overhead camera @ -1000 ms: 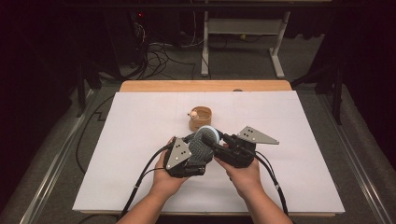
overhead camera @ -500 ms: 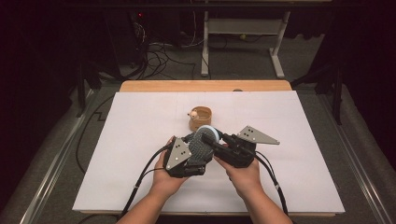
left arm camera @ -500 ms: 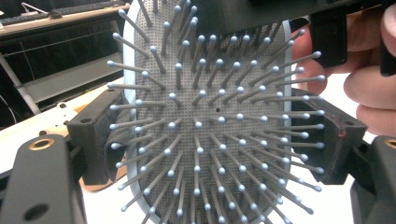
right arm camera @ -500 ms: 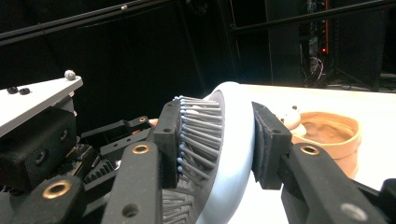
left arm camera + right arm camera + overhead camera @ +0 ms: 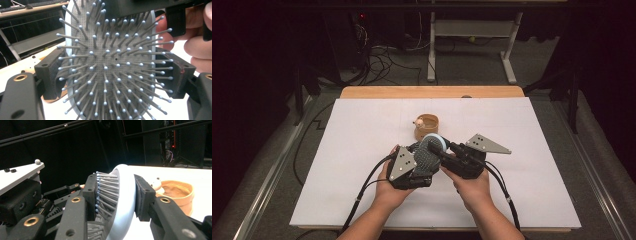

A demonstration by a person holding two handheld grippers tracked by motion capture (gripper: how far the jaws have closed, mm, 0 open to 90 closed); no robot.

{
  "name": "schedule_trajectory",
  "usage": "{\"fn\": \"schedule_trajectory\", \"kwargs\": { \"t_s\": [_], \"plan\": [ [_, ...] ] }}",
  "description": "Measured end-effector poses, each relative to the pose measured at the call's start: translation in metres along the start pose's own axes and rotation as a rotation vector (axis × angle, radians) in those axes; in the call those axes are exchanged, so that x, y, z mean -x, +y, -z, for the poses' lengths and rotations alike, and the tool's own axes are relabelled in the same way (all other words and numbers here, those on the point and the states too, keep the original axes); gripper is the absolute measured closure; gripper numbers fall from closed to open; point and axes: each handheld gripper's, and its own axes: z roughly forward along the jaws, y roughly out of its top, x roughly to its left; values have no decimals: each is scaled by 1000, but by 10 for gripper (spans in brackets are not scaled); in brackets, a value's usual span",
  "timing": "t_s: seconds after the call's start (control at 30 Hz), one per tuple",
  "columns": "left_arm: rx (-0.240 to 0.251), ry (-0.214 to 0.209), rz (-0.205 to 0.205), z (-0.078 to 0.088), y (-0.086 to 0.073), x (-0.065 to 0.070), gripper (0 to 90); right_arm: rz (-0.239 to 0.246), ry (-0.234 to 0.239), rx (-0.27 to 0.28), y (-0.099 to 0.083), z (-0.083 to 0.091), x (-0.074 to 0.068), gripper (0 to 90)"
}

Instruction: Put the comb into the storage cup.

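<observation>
A pale blue hairbrush (image 5: 430,151) with grey bristles hangs just above the white table sheet, held between both grippers. My left gripper (image 5: 419,162) is shut across the width of the brush head (image 5: 112,62), one pad at each side rim, with the bristles facing its camera. From the right, my right gripper (image 5: 441,150) is shut on the same head (image 5: 123,195): one pad presses into the bristles and the other on the smooth back. A hand (image 5: 197,47) and the right gripper's jaw show at the top of the left gripper view.
A small tan wooden bowl (image 5: 427,126) stands just beyond the brush, with a little white piece (image 5: 156,183) at its rim. The white sheet (image 5: 352,150) covers a wooden table (image 5: 432,92). Cables trail back from both grippers. Dark floor, cables and a desk frame lie behind.
</observation>
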Motion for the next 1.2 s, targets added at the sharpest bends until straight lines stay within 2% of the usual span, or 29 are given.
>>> {"fn": "schedule_trajectory", "kwargs": {
  "t_s": [0.1, 0.17, 0.23, 0.33, 0.47, 0.6, 1.2],
  "plan": [
    [0, 1, 2, 0, 0, 0, 202, 2, -2, 1, 0, 0, 0, 627],
    [1, -14, 25, 0, 0, -2, 200, 9, -2, 4, 0, 0, -1, 628],
    [2, -17, 27, 0, 0, -2, 198, 12, 1, 8, 0, 0, -1, 628],
    [-19, -48, 55, -1, -1, -5, 168, 14, 0, 14, 1, 1, -1, 628],
    [-13, -61, 53, 0, -3, -6, 158, 17, -5, 19, 1, 2, -1, 627],
    [7, -60, 56, 4, -4, -8, 143, 28, -10, 30, 2, 4, 0, 626],
    [6, -66, 77, 18, -16, -21, 17, 52, -45, 62, 7, 12, 6, 622]
  ]
}}
